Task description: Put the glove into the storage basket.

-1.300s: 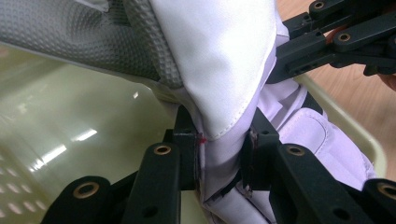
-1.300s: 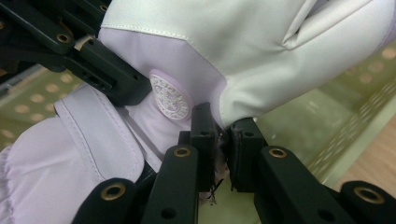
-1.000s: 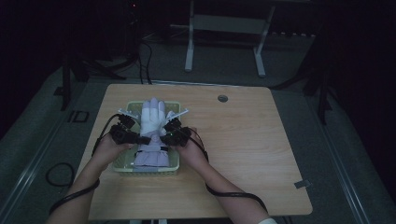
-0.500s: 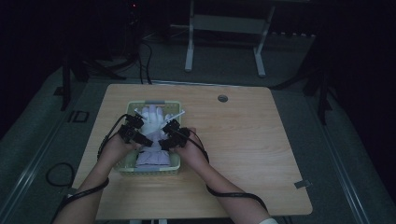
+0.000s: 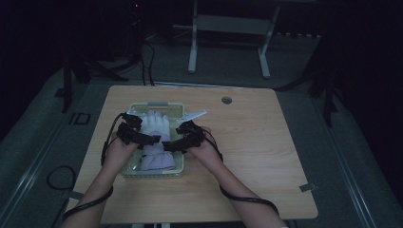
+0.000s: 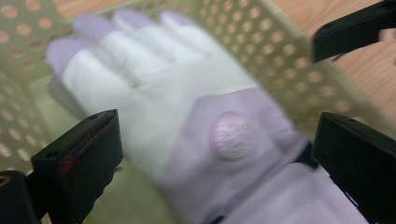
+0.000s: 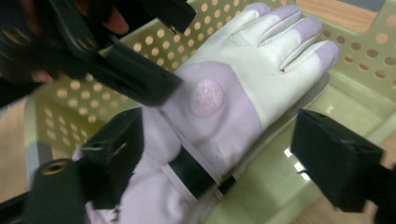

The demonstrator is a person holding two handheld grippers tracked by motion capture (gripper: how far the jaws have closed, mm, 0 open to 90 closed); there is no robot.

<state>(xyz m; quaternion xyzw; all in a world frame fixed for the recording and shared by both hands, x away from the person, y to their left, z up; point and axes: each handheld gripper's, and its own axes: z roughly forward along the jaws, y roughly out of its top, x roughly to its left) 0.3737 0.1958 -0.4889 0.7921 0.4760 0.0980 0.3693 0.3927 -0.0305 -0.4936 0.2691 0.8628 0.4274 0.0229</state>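
Both tongs, left (image 5: 153,140) and right (image 5: 171,145), had just been opening and stood wide, holding nothing, the glove (image 7: 233,88) lying loose between their jaws in the green basket (image 5: 177,110) on the worktop (image 5: 266,142). The release step looked finished; next would likely be withdrawing clear. The round emblem (image 6: 232,135) was unreadable.

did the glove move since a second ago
Yes. The glove lay with its fingertips past the basket's far rim; now it has slid back toward the person and lies inside the basket.
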